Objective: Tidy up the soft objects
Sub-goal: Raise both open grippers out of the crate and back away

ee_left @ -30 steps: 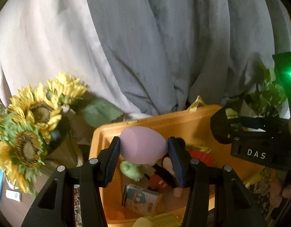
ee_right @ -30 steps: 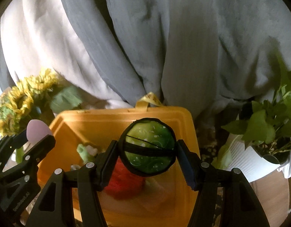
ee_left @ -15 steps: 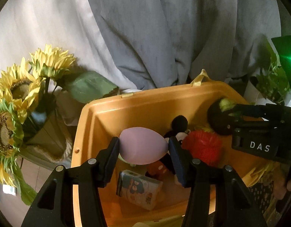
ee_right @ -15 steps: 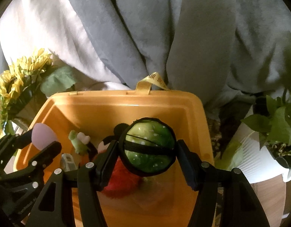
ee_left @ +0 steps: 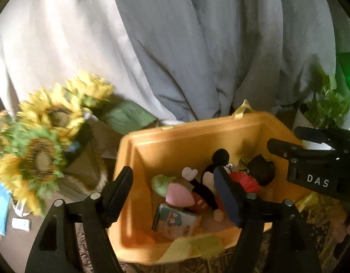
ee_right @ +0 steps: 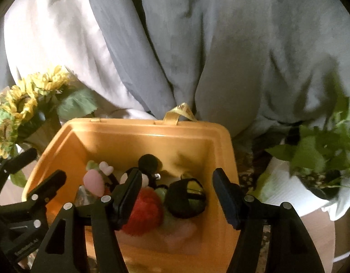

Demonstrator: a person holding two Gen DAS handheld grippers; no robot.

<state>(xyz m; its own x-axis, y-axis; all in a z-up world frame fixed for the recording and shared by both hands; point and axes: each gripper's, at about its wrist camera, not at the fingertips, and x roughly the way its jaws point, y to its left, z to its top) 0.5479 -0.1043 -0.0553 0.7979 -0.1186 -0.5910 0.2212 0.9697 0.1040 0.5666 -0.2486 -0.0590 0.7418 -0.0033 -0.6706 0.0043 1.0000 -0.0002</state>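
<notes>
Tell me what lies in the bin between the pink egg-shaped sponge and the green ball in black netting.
In the right wrist view, the black mouse plush and the red fuzzy ball lie between the pink sponge and the netted green ball, all inside the orange bin.

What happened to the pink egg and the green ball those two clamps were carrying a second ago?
Both were let go into the orange bin. The pink egg dropped from the left gripper, whose jaws are opening; the green ball left the right gripper. The sunflowers and the other toys stayed put.
</notes>
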